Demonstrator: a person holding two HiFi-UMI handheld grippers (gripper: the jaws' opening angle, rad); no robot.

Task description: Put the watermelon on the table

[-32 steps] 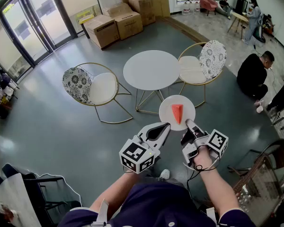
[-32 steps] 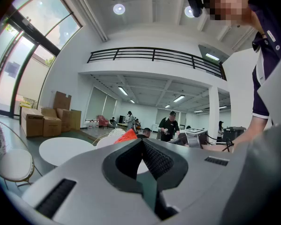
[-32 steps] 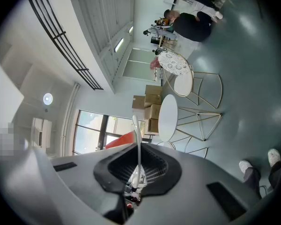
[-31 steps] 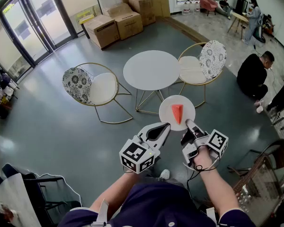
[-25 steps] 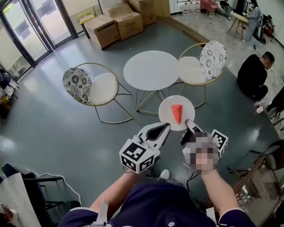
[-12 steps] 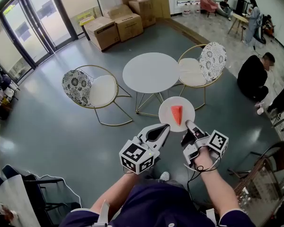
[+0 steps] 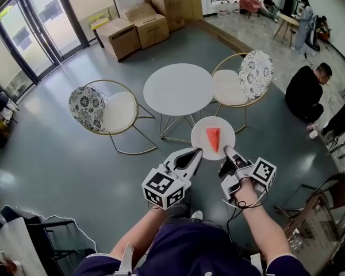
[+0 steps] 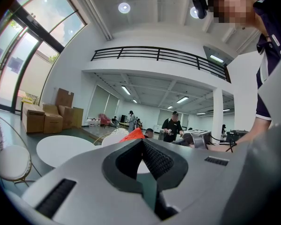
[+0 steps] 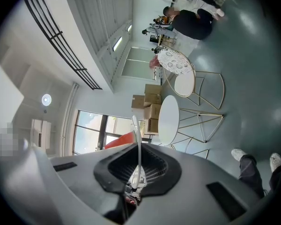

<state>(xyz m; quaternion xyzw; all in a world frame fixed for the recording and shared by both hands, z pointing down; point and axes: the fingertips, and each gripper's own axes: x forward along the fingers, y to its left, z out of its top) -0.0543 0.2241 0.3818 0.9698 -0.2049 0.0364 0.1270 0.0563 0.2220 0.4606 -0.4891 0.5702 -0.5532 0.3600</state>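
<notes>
left gripper point(image 7: 194, 152) closed, right gripper point(image 7: 226, 150) clamped

text: none legible | labels, numbers, signs: none legible in any view

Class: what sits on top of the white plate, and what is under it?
A red watermelon slice lies on the plate. The right tongs grip its rim. Its underside and what lies beneath are covered.

head: steeply down | gripper views: along fingers point(image 8: 160, 162) | shared: table point(image 7: 178, 89)
</notes>
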